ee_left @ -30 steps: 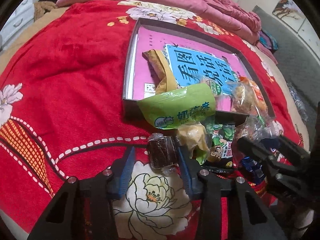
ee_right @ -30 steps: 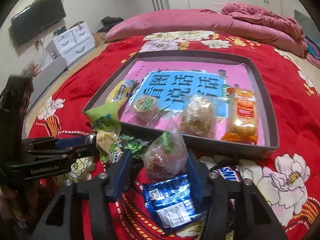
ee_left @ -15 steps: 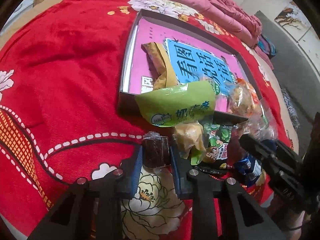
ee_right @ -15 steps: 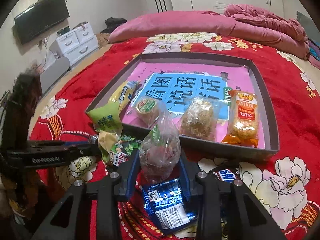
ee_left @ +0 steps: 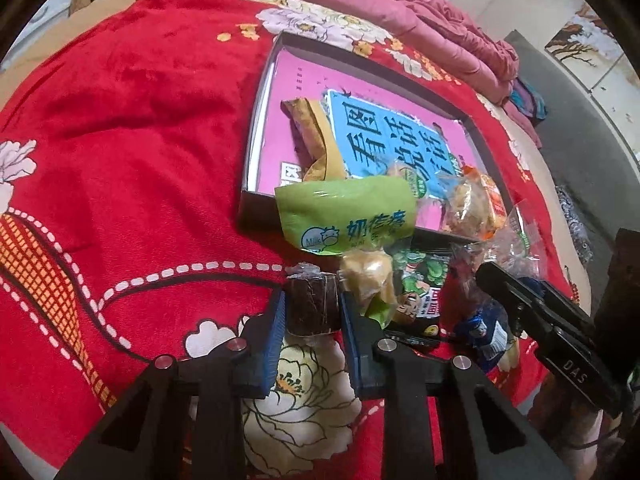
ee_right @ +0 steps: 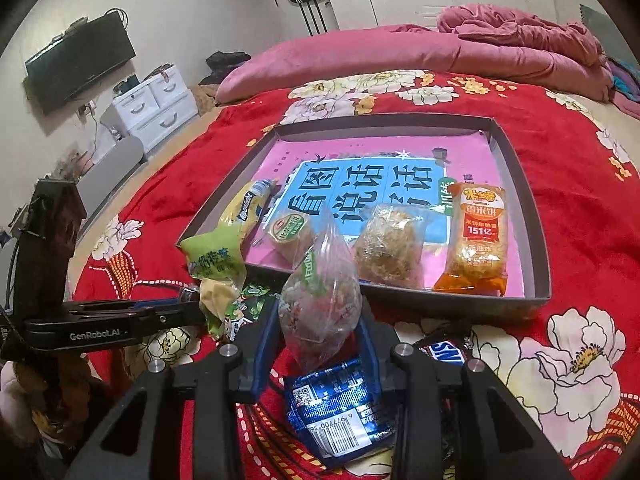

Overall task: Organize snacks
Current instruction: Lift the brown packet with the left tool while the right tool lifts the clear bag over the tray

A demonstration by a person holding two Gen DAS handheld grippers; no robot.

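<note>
My left gripper (ee_left: 312, 306) is shut on a small dark brown wrapped snack (ee_left: 312, 304), just off the red bedspread in front of the grey box (ee_left: 256, 148). A clear bag of mixed snack (ee_right: 320, 300) is pinched in my right gripper (ee_right: 320, 316), which is shut on it just before the box's near wall (ee_right: 460, 300). Inside the box, on a pink and blue book, lie a yellow packet (ee_right: 244, 208), a round cake (ee_right: 290, 232), a crumbly bun (ee_right: 390, 242) and an orange rice cracker pack (ee_right: 478, 240). A green milk-bread packet (ee_left: 348, 216) leans on the box's near corner.
Loose on the bedspread near the grippers are a blue packet (ee_right: 340, 404), a Snickers bar (ee_right: 442, 350) and a green cartoon-print packet (ee_left: 420, 288). A pink quilt (ee_right: 400, 52) lies behind the box. White drawers (ee_right: 154, 108) and a wall television (ee_right: 80, 66) stand at the left.
Both grippers went from open to shut: the left on the brown wrapped snack, the right on the clear bag. Each has since lifted its snack slightly.
</note>
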